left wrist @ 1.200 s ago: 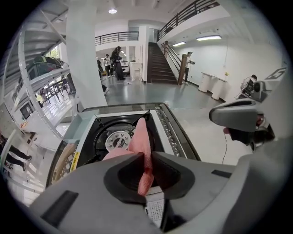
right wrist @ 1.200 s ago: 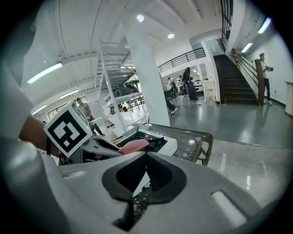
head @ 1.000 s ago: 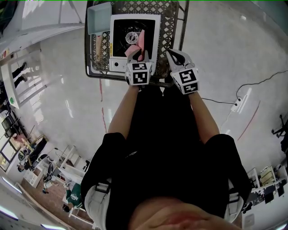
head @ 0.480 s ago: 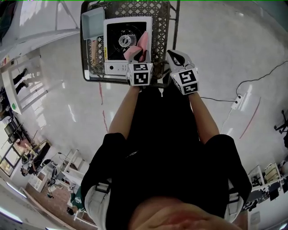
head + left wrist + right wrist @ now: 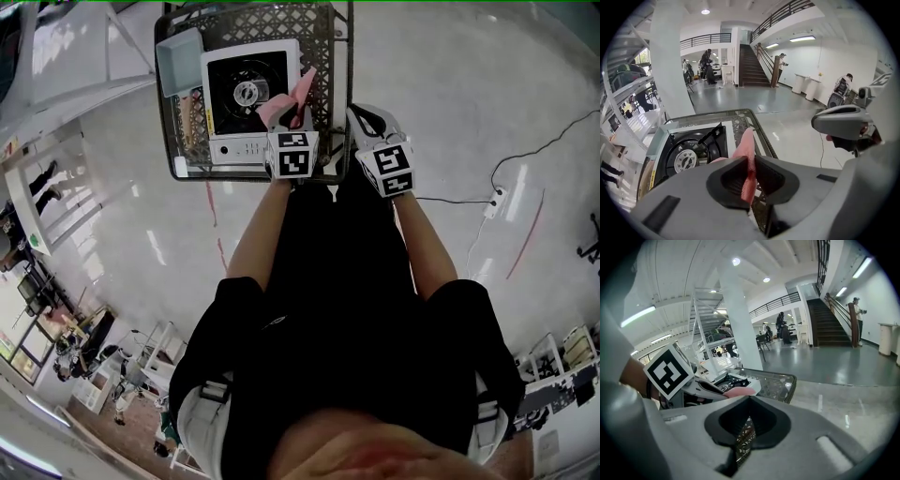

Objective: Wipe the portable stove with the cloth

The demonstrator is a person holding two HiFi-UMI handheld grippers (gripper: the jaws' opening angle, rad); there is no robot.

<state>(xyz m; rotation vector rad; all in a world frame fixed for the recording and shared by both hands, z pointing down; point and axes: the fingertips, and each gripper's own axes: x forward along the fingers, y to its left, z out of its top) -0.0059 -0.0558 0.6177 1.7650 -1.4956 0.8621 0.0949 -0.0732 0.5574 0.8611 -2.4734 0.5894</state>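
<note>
Cloth in hand, wiping apparently only begun: the left gripper (image 5: 750, 165) is clamped tight on a limp pink cloth (image 5: 745, 146) at the right-hand edge of the white portable stove with black top and round burner (image 5: 248, 94). Whether the cloth touches the stove cannot be told. The stove sits on a dark metal lattice desk (image 5: 337, 47), beside a pale blue-grey tray (image 5: 180, 49). The right gripper (image 5: 749, 404), jaws pressed together on nothing, hovers just off the desk's near right corner. Most of the stove top looks left to cover, though no grime shows.
</note>
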